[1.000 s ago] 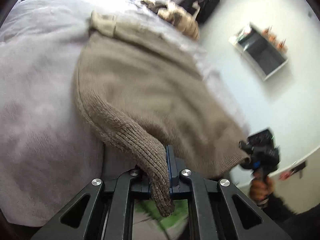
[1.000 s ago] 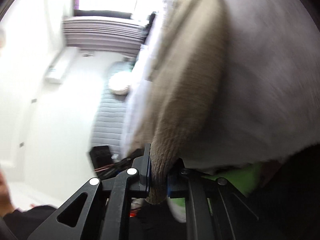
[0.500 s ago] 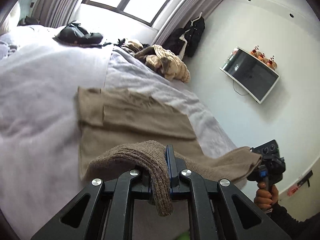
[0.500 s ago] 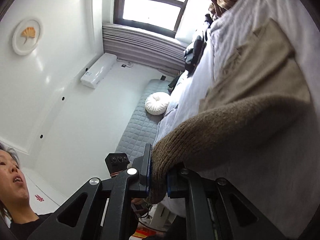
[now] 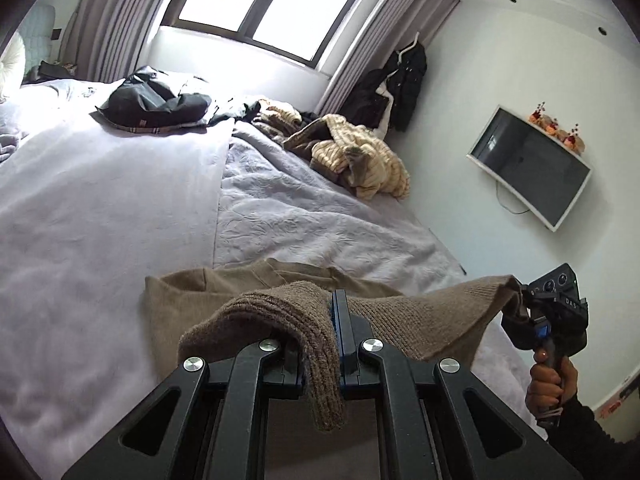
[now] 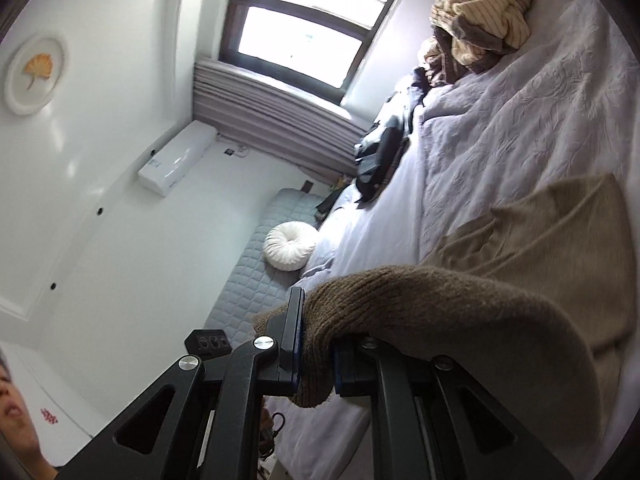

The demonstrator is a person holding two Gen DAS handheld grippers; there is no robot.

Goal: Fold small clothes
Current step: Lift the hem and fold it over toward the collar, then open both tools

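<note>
A brown knit sweater (image 5: 420, 320) lies on the bed with its near hem lifted. My left gripper (image 5: 320, 344) is shut on one corner of the hem, which hangs over the fingers. My right gripper (image 6: 316, 344) is shut on the other corner of the sweater (image 6: 500, 280). The right gripper also shows in the left wrist view (image 5: 520, 300), at the right, holding the hem taut between the two. The far part of the sweater (image 5: 208, 284) rests flat on the cover.
The bed (image 5: 100, 220) has a lilac cover. A dark garment (image 5: 156, 100) and a pile of striped beige clothes (image 5: 356, 156) lie at its far side. A wall screen (image 5: 528, 172) hangs at the right. A white round cushion (image 6: 288, 246) sits on a grey bench.
Both grippers have lifted the sweater's near hem and carried it up over the rest of the sweater. The views have tilted up from the fabric to the room.
</note>
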